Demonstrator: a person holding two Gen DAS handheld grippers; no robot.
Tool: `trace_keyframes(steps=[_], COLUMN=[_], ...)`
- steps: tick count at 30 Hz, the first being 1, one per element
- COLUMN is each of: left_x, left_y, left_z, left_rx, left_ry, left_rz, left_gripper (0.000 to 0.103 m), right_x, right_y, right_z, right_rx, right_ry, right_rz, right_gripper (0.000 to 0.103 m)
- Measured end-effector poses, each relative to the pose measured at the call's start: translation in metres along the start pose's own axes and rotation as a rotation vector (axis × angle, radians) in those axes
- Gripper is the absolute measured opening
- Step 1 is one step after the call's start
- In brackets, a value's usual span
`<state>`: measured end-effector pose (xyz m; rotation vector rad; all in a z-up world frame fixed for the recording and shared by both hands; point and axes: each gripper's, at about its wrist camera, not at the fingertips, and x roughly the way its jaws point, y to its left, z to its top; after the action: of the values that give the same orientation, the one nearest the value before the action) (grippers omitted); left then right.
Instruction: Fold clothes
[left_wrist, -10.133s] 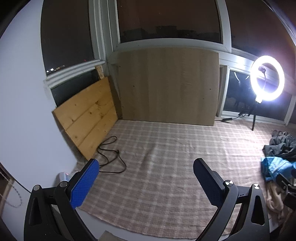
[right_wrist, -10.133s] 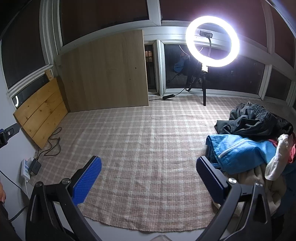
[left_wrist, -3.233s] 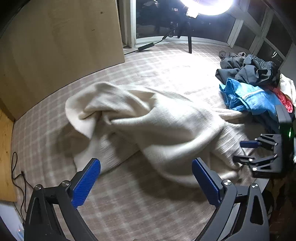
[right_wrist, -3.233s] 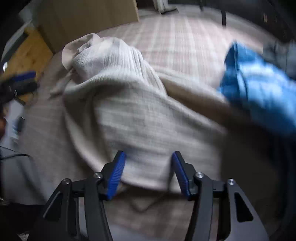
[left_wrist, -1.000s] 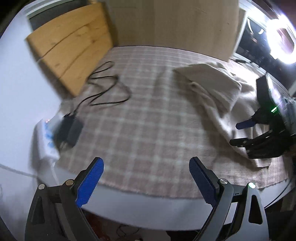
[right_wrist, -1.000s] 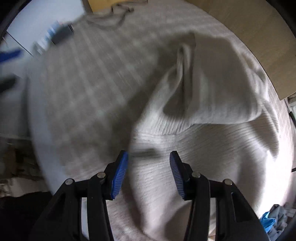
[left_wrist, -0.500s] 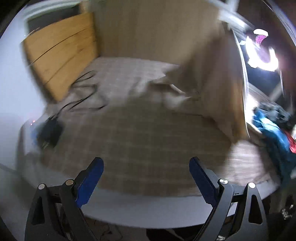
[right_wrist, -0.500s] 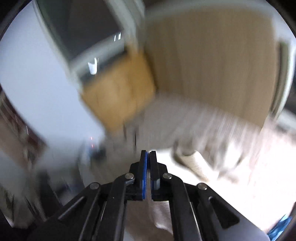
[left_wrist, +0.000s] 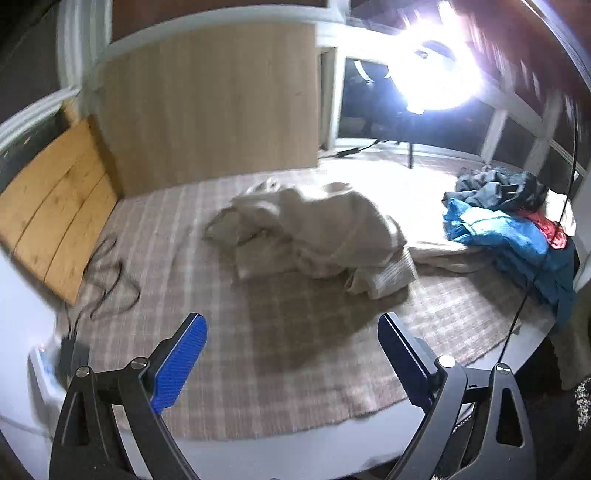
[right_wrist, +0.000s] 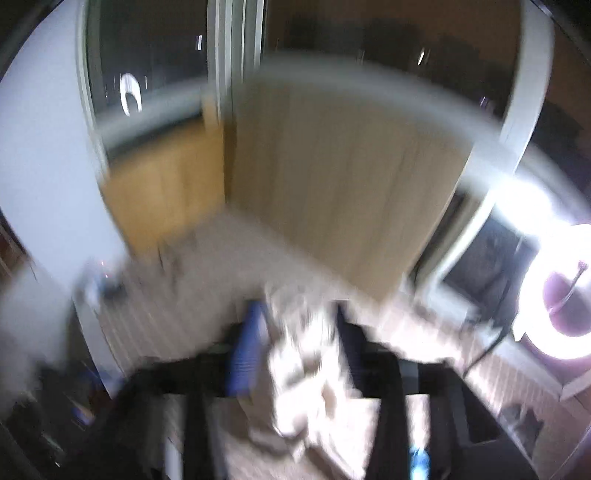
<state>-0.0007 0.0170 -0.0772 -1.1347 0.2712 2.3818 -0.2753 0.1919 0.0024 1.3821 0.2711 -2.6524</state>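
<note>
We see checked mat (left_wrist: 229, 325) on white surface (left_wrist: 258, 452); on mat: crumpled cream garment (left_wrist: 325, 236), clothes pile (left_wrist: 513, 221) at right, black cable (left_wrist: 110, 291) at left.

Left tool (left_wrist: 291, 354) spread wide and empty, crumpled cream sweater (left_wrist: 325, 236) on checked blanket (left_wrist: 229, 332), clothes pile (left_wrist: 509, 218) right.

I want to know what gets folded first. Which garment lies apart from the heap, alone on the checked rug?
The cream knit garment, crumpled mid-rug. The blue garment, dark grey garment and red garment sit heaped together at the rug's right edge.
</note>
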Motion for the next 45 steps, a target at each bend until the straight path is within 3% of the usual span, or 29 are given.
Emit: trace_keyframes(steps=[6, 9, 10, 11, 12, 16, 19, 26, 29, 31, 34, 36, 37, 38, 39, 42, 45], left_x=[0.009, 0.011, 0.013, 0.014, 0.015, 0.022, 0.027, 0.012, -0.012, -0.028, -0.051, -0.062, -0.067, -0.071, -0.076, -0.09, -0.115], left_y=[0.023, 0.031, 0.032, 0.032, 0.032, 0.027, 0.018, -0.022, -0.034, -0.031, -0.021, -0.023, -0.025, -0.027, -0.027, -0.012, 0.013], left_z=[-0.036, -0.051, -0.054, -0.057, -0.059, -0.058, -0.045, 0.019, 0.051, 0.072, 0.103, 0.119, 0.126, 0.129, 0.132, 0.129, 0.131], left_rx=[-0.13, -0.201, -0.222, -0.236, -0.246, -0.241, -0.232, -0.125, -0.074, -0.101, -0.231, -0.242, -0.227, -0.204, -0.184, -0.152, -0.126], left_ry=[0.081, 0.1, 0.106, 0.11, 0.114, 0.106, 0.084, -0.069, -0.183, -0.252, -0.359, -0.408, -0.419, -0.416, -0.411, -0.386, -0.384], left_rz=[0.078, 0.092, 0.097, 0.099, 0.102, 0.101, 0.07, -0.012, -0.02, -0.044, -0.242, -0.378, -0.413, -0.403, -0.412, -0.507, -0.467], left_gripper=[0.094, 0.094, 0.094, 0.094, 0.094, 0.094, 0.094, 0.094, 0.094, 0.095, 0.099, 0.097, 0.076, 0.033, 0.018, 0.016, 0.015], right_x=[0.127, 0.17, 0.182, 0.193, 0.19, 0.126, 0.031, -0.173, -0.233, -0.261, -0.299, -0.318, -0.33, -0.339, -0.342, -0.355, -0.365], right_y=[0.027, 0.026, 0.025, 0.022, 0.017, -0.004, -0.014, -0.022, -0.02, -0.019, -0.019, -0.024, -0.031, -0.038, -0.04, -0.06, -0.092], right_z=[-0.107, -0.123, -0.127, -0.128, -0.124, -0.078, -0.019, 0.074, 0.085, 0.085, 0.083, 0.079, 0.075, 0.068, 0.063, 0.043, 0.012], right_rx=[-0.162, -0.122, -0.13, -0.116, -0.067, 0.146, 0.205, 0.228, 0.219, 0.22, 0.222, 0.228, 0.236, 0.25, 0.264, 0.316, 0.394], right_ry=[0.303, 0.391, 0.396, 0.405, 0.39, 0.171, -0.098, -0.513, -0.591, -0.621, -0.659, -0.674, -0.68, -0.684, -0.688, -0.705, -0.709], right_rz=[0.032, 0.008, -0.008, 0.018, 0.095, 0.376, 0.473, 0.448, 0.403, 0.366, 0.307, 0.263, 0.245, 0.224, 0.195, 0.113, 0.093], right_gripper=[0.054, 0.054, 0.037, 0.012, 0.006, 0.005, 0.005, 0.005, 0.005, 0.005, 0.005, 0.005, 0.005, 0.005, 0.005, 0.005, 0.005])
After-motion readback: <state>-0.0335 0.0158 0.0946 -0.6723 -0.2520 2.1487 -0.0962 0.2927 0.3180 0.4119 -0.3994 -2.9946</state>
